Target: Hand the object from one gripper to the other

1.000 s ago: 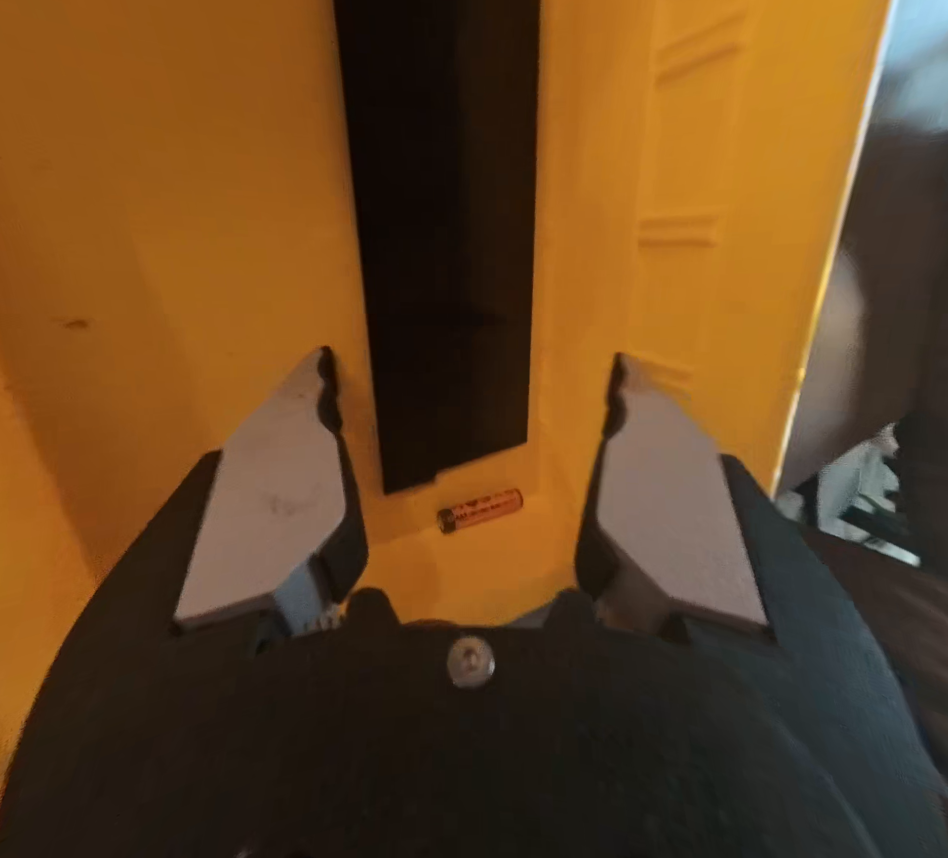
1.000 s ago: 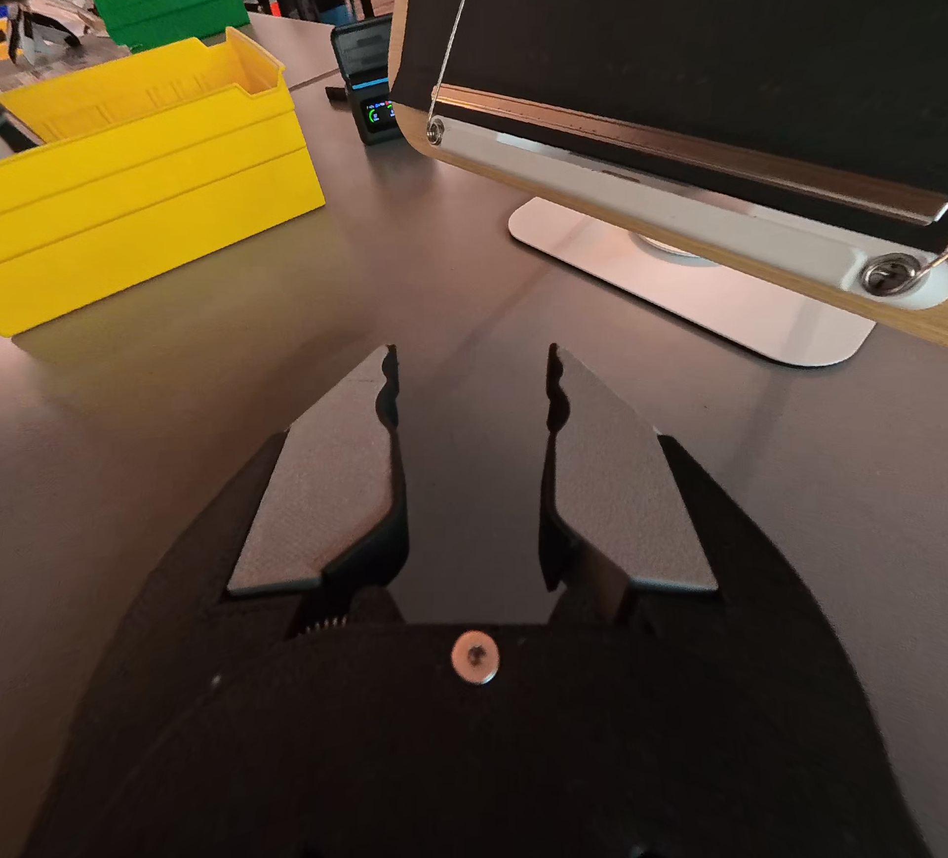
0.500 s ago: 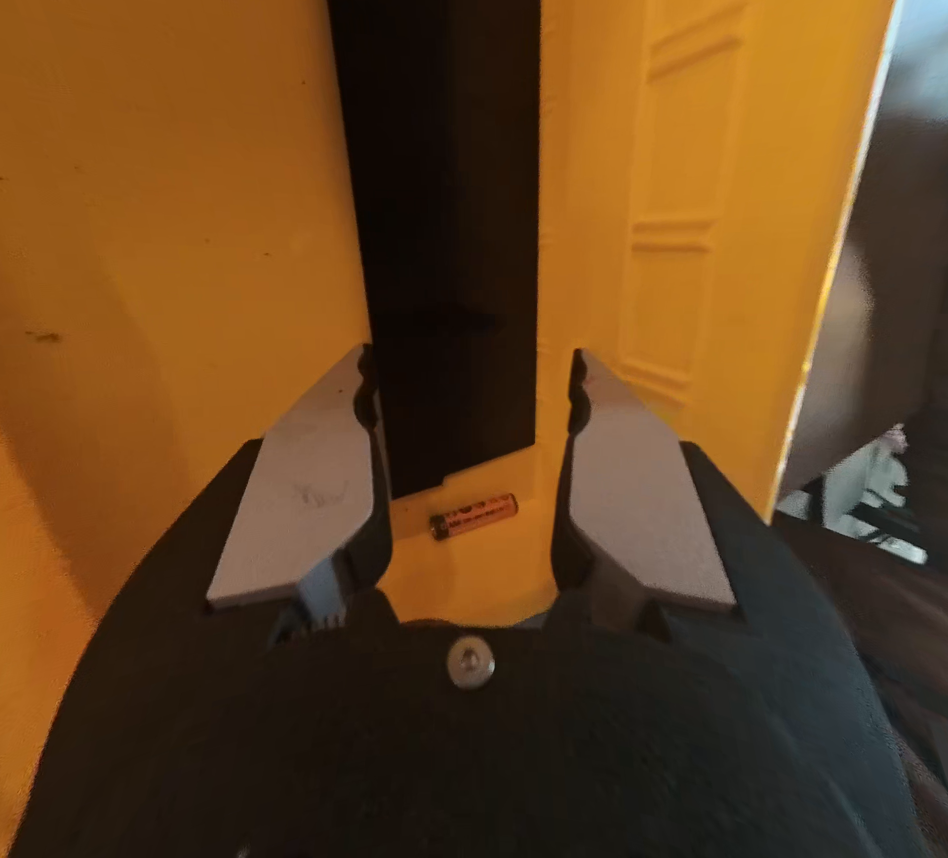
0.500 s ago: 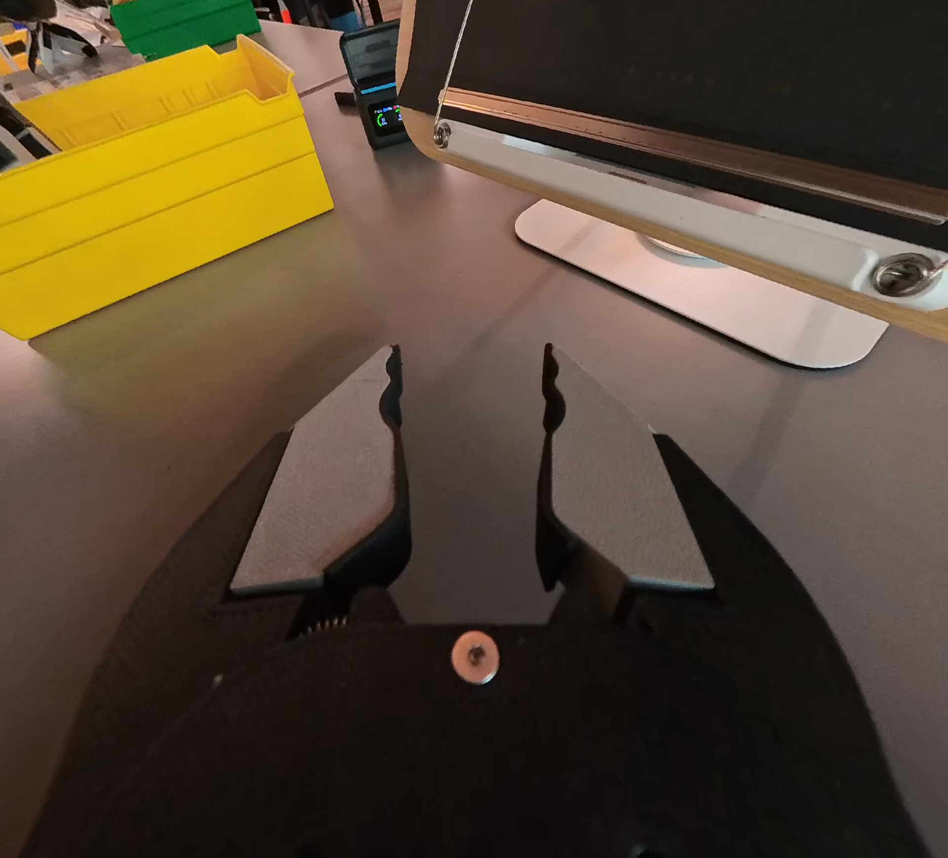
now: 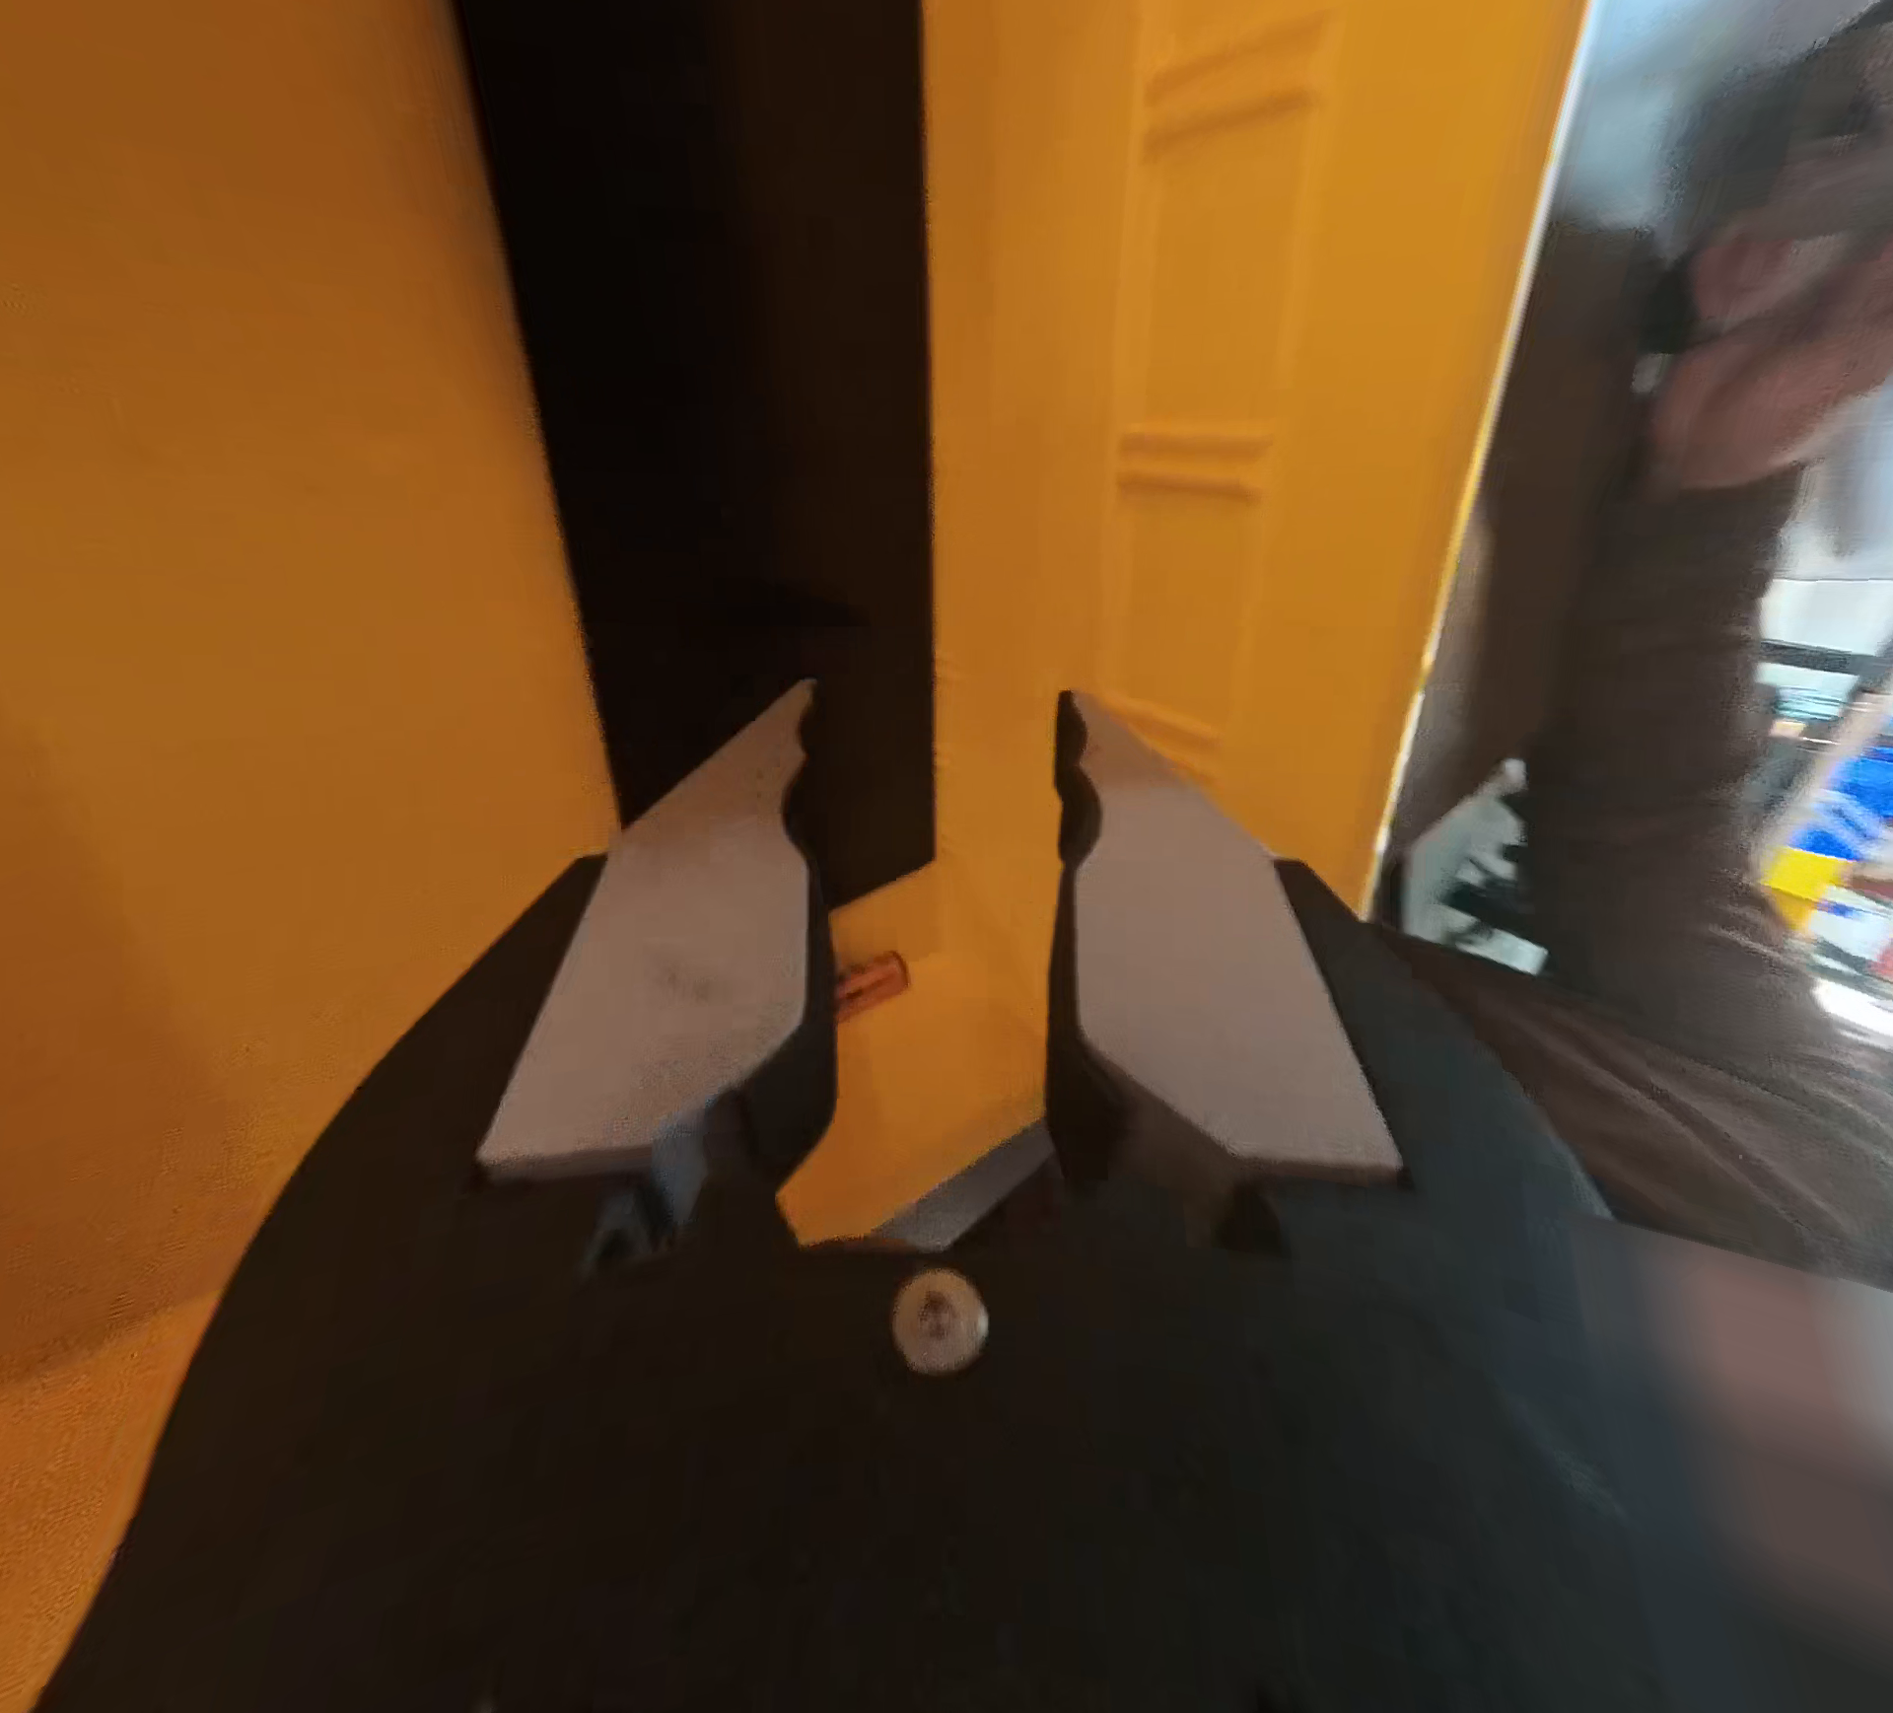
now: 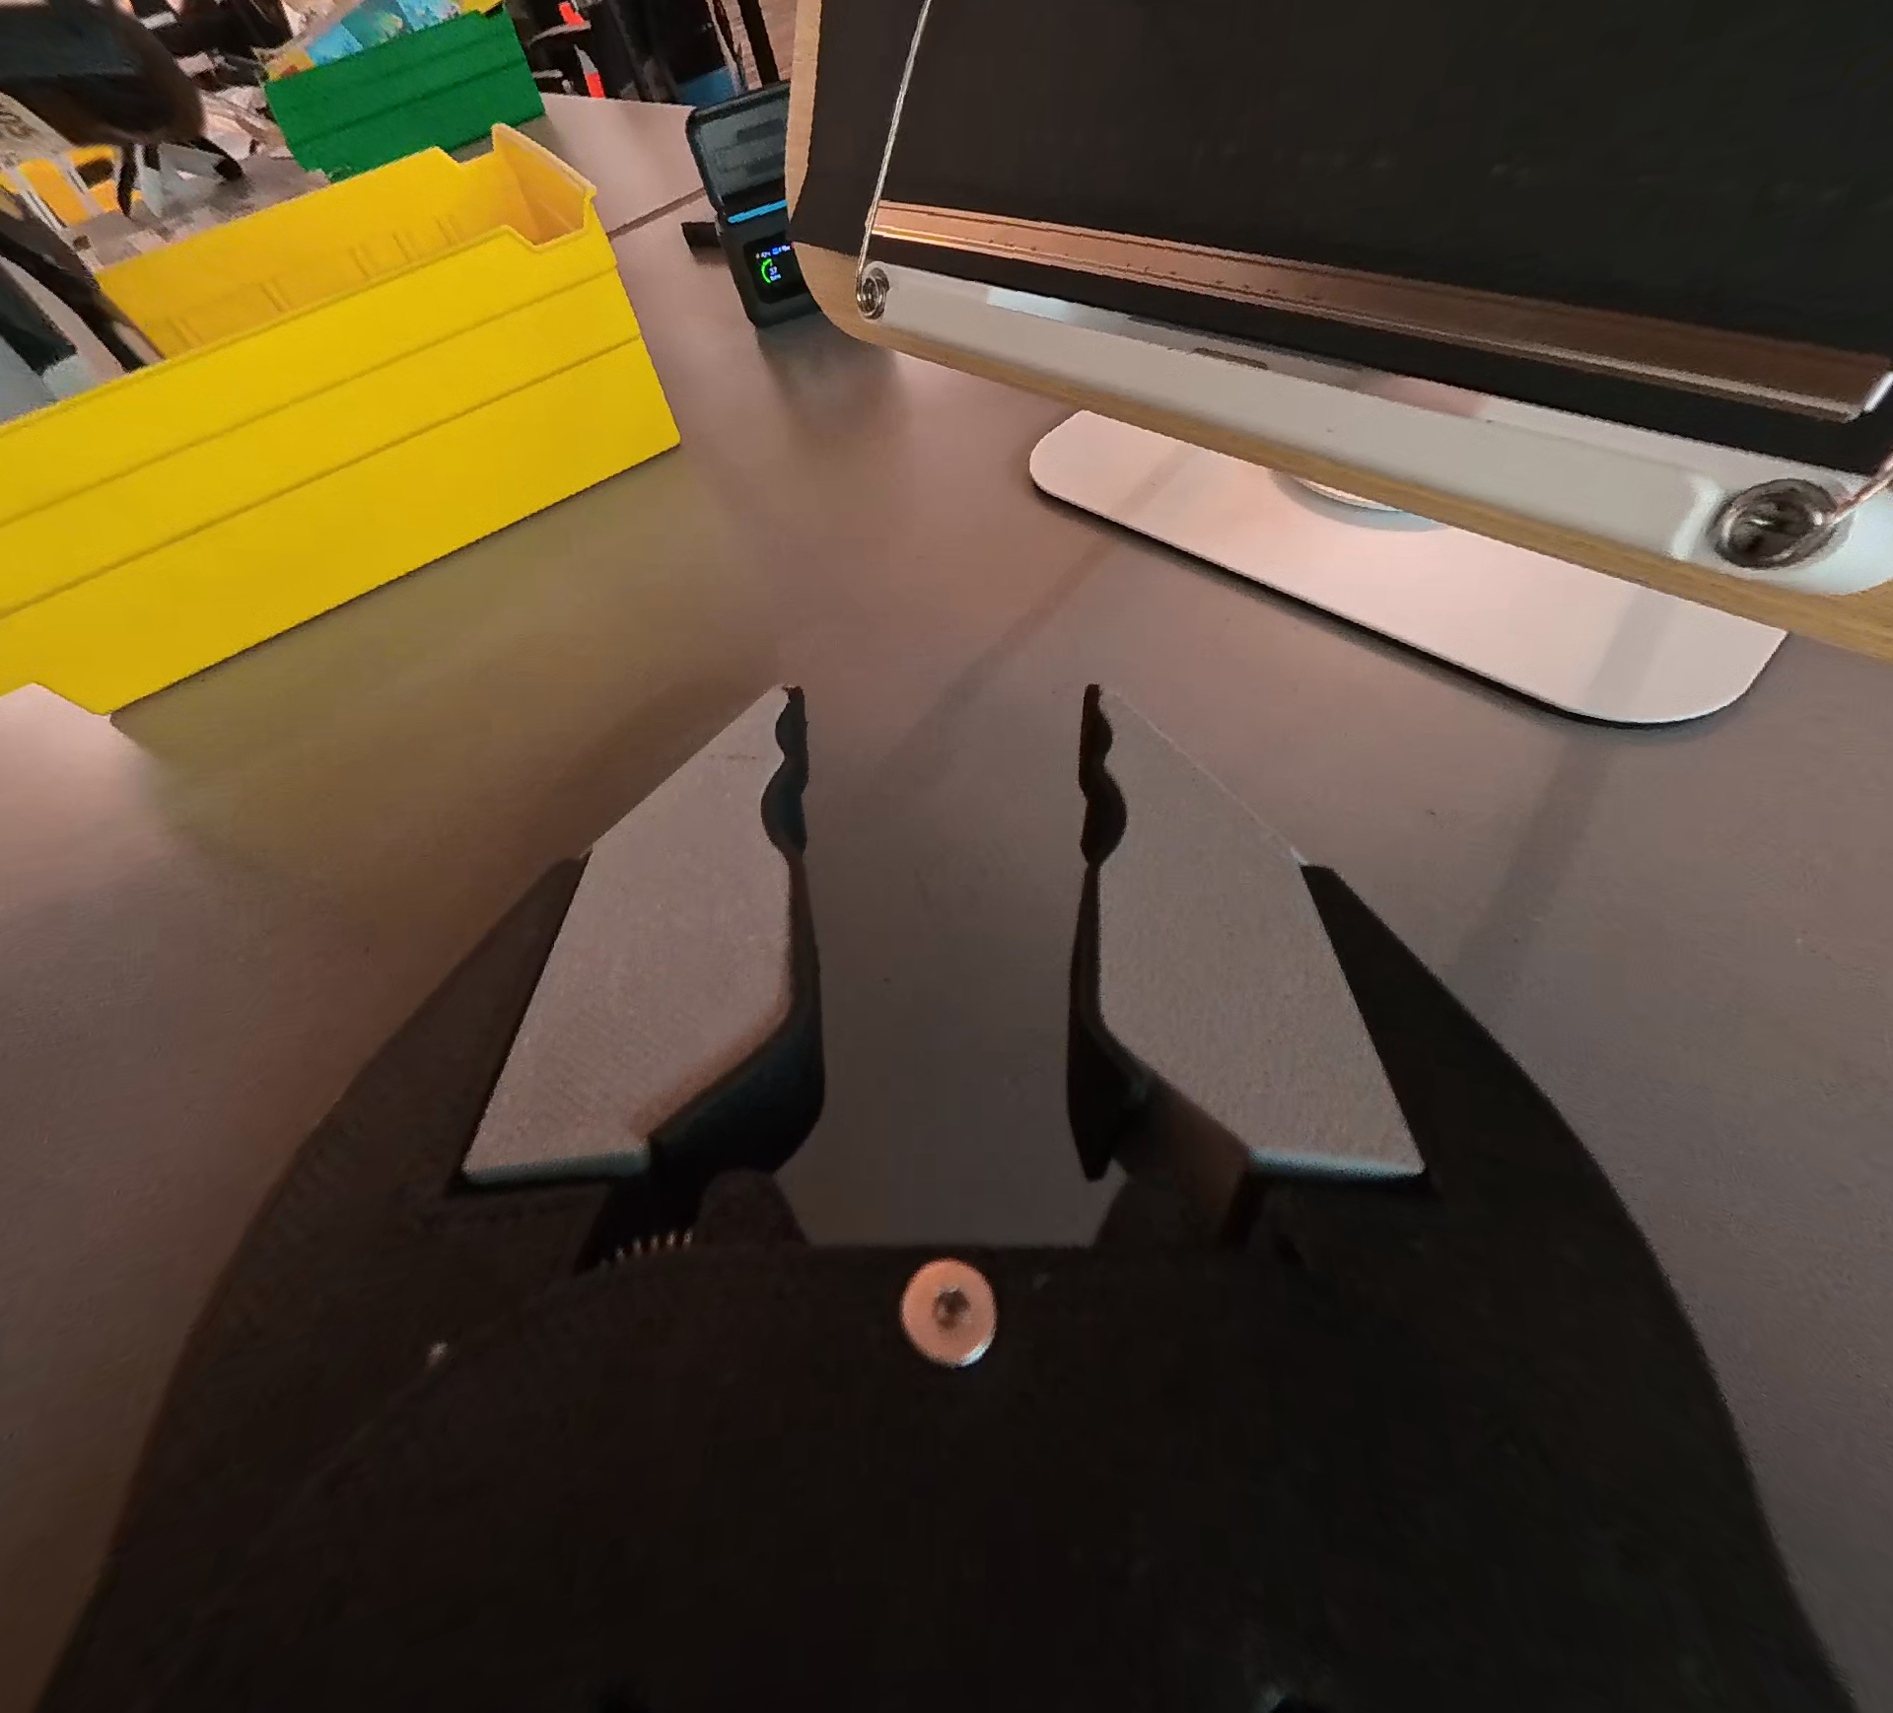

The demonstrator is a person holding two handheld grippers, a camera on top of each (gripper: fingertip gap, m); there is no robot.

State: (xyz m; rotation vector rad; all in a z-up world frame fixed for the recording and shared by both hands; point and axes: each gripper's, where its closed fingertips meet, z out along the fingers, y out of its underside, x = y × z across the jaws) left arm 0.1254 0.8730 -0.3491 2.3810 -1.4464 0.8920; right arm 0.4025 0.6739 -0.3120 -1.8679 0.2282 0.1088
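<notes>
My left gripper (image 5: 934,701) is inside a yellow bin (image 5: 256,434), its jaws partly open with nothing between them. A flat black panel (image 5: 717,332) lies on the bin's floor ahead; its right edge runs between my fingertips, and the left finger (image 5: 697,926) overlaps it. A small orange battery (image 5: 871,952) lies at the panel's near end, half hidden behind that finger. My right gripper (image 6: 942,701) is open and empty, low over the dark table (image 6: 922,537). The yellow bin also shows in the right wrist view (image 6: 307,455), far left.
A black board on a white stand (image 6: 1383,578) fills the right of the right wrist view. A small black device with a lit screen (image 6: 763,229) and a green bin (image 6: 400,96) stand behind. A person (image 5: 1690,434) shows blurred beyond the bin's wall. The left gripper's tips are roughly 35 centimeters from the right gripper's. The left tips stand about 8 centimeters off the small orange battery (image 5: 871,952).
My left jaws have narrowed from wide open to a smaller gap, and the gripper has shifted so the battery is now partly behind the left finger. The right gripper has barely moved.
</notes>
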